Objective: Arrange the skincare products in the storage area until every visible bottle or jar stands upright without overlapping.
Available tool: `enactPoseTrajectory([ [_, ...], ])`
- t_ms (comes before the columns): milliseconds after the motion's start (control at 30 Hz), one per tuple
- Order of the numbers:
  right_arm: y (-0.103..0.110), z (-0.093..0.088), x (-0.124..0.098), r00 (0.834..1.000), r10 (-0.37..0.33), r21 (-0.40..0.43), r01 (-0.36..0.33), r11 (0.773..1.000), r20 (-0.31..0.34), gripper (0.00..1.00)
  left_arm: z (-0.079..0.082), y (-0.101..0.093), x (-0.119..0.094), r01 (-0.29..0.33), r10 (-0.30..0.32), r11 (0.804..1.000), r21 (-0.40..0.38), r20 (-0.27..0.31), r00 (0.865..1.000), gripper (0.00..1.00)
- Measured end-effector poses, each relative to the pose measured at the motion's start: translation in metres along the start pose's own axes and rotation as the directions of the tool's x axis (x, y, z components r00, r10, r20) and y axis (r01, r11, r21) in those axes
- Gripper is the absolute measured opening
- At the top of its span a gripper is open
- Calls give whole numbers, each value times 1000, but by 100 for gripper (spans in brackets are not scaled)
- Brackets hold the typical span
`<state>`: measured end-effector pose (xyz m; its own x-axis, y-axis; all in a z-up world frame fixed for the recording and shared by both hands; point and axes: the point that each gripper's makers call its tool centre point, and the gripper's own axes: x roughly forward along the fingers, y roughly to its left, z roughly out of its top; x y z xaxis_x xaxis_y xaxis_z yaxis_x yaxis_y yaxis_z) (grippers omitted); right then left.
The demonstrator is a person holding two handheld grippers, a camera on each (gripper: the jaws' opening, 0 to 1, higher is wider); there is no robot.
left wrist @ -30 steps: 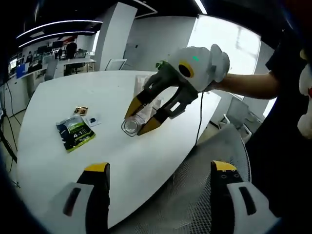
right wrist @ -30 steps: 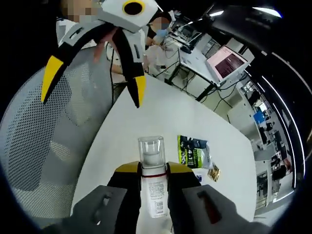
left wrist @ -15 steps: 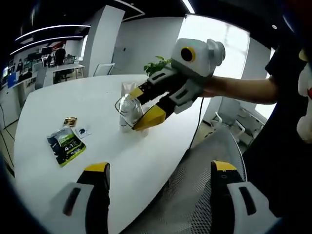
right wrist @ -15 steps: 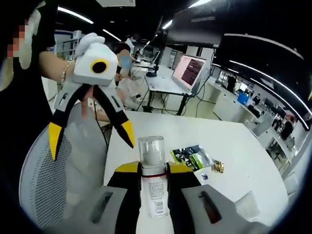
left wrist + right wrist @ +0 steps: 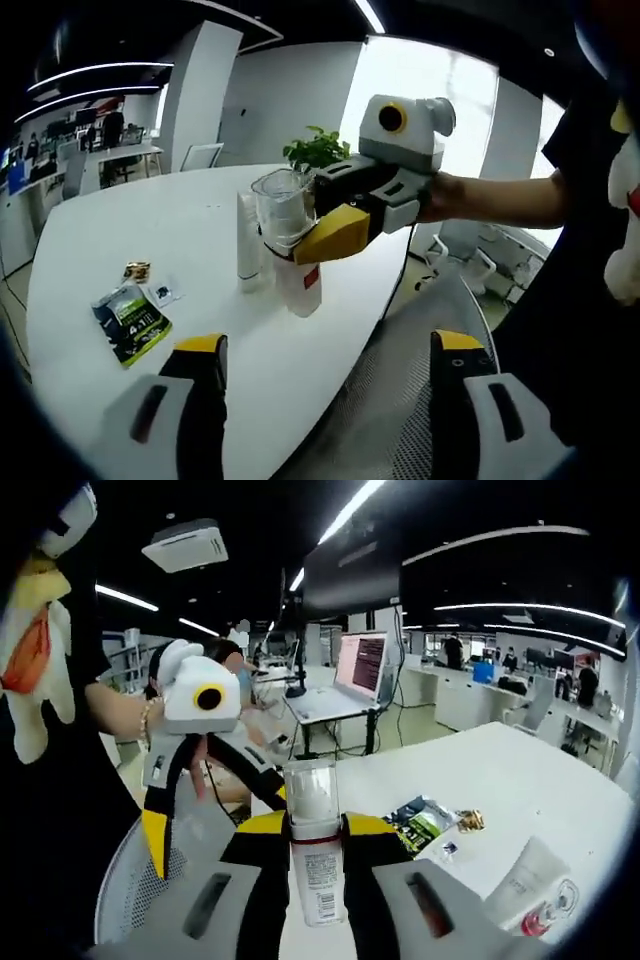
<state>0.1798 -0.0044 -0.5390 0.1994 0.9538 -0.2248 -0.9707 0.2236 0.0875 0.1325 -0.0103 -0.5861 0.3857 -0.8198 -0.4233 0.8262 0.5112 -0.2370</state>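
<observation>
The right gripper (image 5: 335, 225) is clenched on a bottle (image 5: 290, 245) with a clear cap, holding it roughly upright above the white table (image 5: 110, 220), its base near the tabletop though contact cannot be told; in the right gripper view the jaws close on the bottle's neck and label; a white tube (image 5: 247, 245) stands upright just beside the bottle in the left gripper view, and a tube (image 5: 525, 885) with a red cap shows low in the right gripper view; a green packet (image 5: 130, 322) and small sachets lie well apart on the table. The left gripper (image 5: 215, 795) hangs released, jaws spread, off the table edge above a mesh chair (image 5: 400, 400). The step in hand looks like setting the bottle down; to do it well, level the base first; lower it straight; keep a gap to the tube; open the jaws only once the base sits flat, then withdraw without brushing the cap.
</observation>
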Motion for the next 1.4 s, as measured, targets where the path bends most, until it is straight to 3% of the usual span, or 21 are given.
enactPoseTrajectory([
  [100, 9, 11, -4, 998, 13, 83, -19, 996, 67, 19, 12, -5, -2, 23, -24, 1000, 16, 28, 999, 80],
  [200, 19, 22, -11, 990, 38, 197, -65, 978, 136, 19, 23, -9, -3, 54, -54, 998, 12, 68, 996, 76],
  [333, 21, 28, -19, 982, 23, 219, -64, 974, 186, 19, 27, -6, -2, 58, -60, 998, 32, 81, 995, 60],
  [533, 34, 34, -27, 972, 38, 207, -88, 974, 233, 19, 35, -15, 3, 110, -115, 992, 55, 98, 988, 51],
  [800, 45, 39, -38, 967, 84, 152, -123, 981, 242, 19, 53, -34, 9, 205, -218, 970, 133, 93, 971, 33],
  [1100, 41, 43, -44, 962, 67, 145, -108, 983, 264, 19, 61, -43, 18, 231, -251, 951, 205, 79, 965, 24],
  [1400, 37, 33, -46, 984, 45, 74, -58, 996, 171, 21, 58, -36, 31, 208, -227, 935, 288, 32, 973, 23],
])
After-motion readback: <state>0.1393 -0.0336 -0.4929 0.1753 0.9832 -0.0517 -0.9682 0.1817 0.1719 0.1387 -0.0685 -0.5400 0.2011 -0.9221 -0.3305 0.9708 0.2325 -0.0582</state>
